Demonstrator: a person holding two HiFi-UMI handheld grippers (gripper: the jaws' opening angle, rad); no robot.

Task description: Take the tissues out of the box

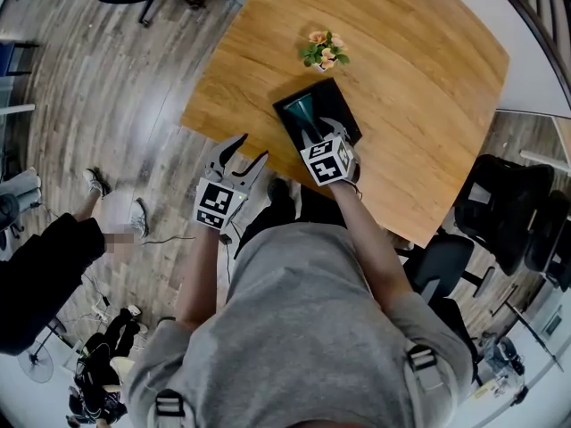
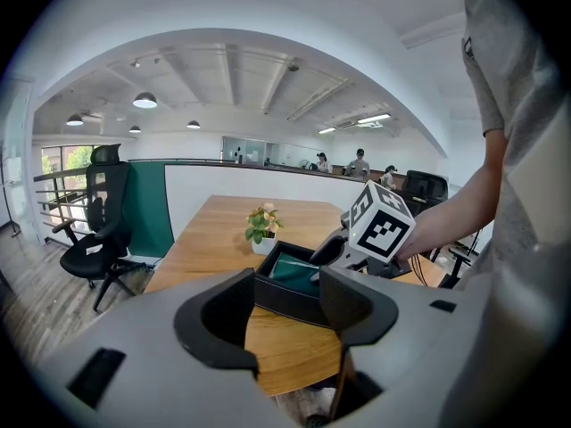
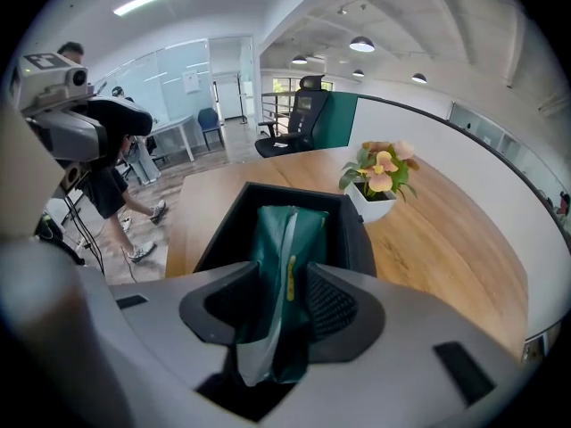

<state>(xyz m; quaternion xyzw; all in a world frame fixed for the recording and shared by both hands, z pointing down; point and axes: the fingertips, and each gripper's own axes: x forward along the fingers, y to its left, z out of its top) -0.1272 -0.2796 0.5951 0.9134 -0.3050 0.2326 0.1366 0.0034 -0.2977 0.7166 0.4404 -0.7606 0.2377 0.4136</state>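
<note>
Tissue pack [image 3: 285, 230], green and soft with a pale seam strip on its top face, lies inside the black box [image 3: 219, 230], which stands on the desk [image 1: 419, 78] close to the edge nearest the person. The pack's long axis runs along the length of the box, from that near edge toward the small potted plant [image 1: 325, 50] farther in. Its far end rests low in the box, while its near end tilts up between the jaws of the right claw [image 3: 284, 275]. That claw points steeply down into the box from the near end and is clamped on the raised end. The jaws squeeze the soft wrapper from both sides across its narrow width. This looks like a sensible hold, since gripping one end should let the pack slide out lengthwise without catching on the box walls. The left claw [image 1: 252, 150] hangs off the desk edge just left of the box, with its jaws wide apart and nothing between them. It is probably kept there to steady the box if the box lifts with the pack.
</note>
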